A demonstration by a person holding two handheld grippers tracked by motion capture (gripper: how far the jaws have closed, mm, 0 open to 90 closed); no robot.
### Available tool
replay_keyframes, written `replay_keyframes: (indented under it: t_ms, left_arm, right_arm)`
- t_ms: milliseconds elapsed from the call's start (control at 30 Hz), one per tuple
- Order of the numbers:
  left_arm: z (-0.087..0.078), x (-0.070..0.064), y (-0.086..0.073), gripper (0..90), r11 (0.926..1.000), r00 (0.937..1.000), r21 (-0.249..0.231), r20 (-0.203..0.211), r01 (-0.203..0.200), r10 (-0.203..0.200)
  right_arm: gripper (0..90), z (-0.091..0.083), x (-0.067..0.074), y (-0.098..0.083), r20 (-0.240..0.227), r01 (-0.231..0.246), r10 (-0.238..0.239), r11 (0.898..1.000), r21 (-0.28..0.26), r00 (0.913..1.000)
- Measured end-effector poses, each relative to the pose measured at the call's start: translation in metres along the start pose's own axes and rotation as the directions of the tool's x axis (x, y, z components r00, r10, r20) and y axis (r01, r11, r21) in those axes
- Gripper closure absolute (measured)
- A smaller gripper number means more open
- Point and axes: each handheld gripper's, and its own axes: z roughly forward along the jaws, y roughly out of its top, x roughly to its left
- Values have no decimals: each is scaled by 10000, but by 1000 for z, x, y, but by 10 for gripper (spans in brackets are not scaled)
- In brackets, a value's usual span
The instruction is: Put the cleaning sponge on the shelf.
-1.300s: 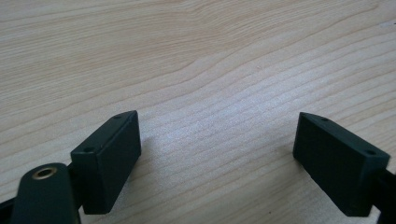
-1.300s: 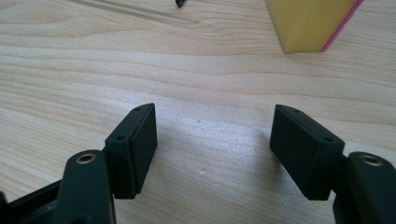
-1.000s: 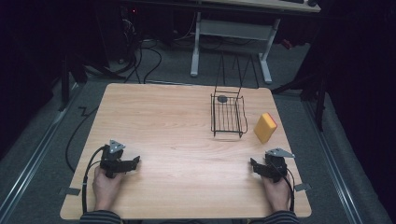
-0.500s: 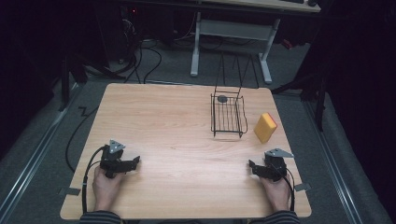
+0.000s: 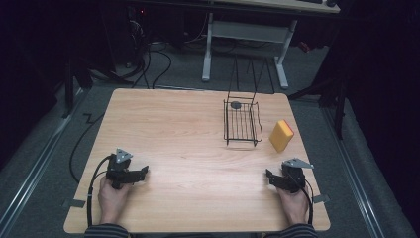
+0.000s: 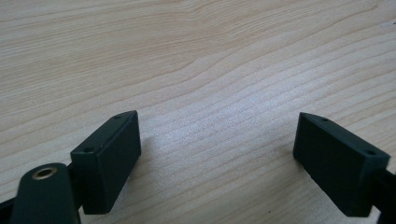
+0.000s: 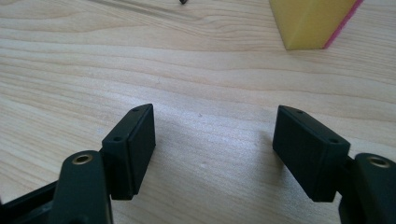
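Seen from the high view, a wooden bench (image 5: 188,148) was pictured with a black wire basket (image 5: 241,123) standing toward its far right side. A yellow sponge (image 5: 281,135) was seen propped just beside the basket, on the side away from the bench's middle, apart from the wires. A small dark round object (image 5: 236,104) was seen at the basket's far end. The left gripper (image 5: 141,173) and the right gripper (image 5: 270,177) were held low at the near edge, well apart from the basket on either side of it.

In the left gripper view, the fingers (image 6: 112,158) were shown spread apart over bare wood, with nothing between them.

In the right gripper view, the fingers (image 7: 135,144) were likewise shown parted and empty, with the sponge (image 7: 308,21) ahead of them on the basket's side. The jaws had just been opened wider and then drawn partly in again, with nothing caught between them; both hands were otherwise shown in the same spots as a second earlier. The flexing was judged a readiness check before any reach, so the sponge, nearest the right gripper, was taken to be untouched and the work not yet begun.
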Motion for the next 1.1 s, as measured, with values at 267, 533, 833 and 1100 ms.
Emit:
replay_keyframes:
  t_ms: [267, 533, 833, 1100]
  left_arm:
    - [0, 0, 0, 156, 10000, 10000, -1, 1, 0, 0]
    - [0, 0, 0, 156, 10000, 10000, -4, -3, 0, 0]
    - [0, 0, 0, 156, 10000, 10000, 0, 3, -4, 4]
    - [0, 0, 0, 156, 10000, 10000, 3, 1, -3, 3]
  right_arm:
    - [330, -8, -3, -2, 159, -173, 175, 9997, -158, 9997]
    - [342, -17, -8, -3, 161, -282, 290, 9985, -474, 9995]
    - [342, -24, -15, -5, 199, -539, 555, 9960, -713, 9983]
    - [340, -32, -23, -2, 254, -696, 724, 9928, -975, 9970]
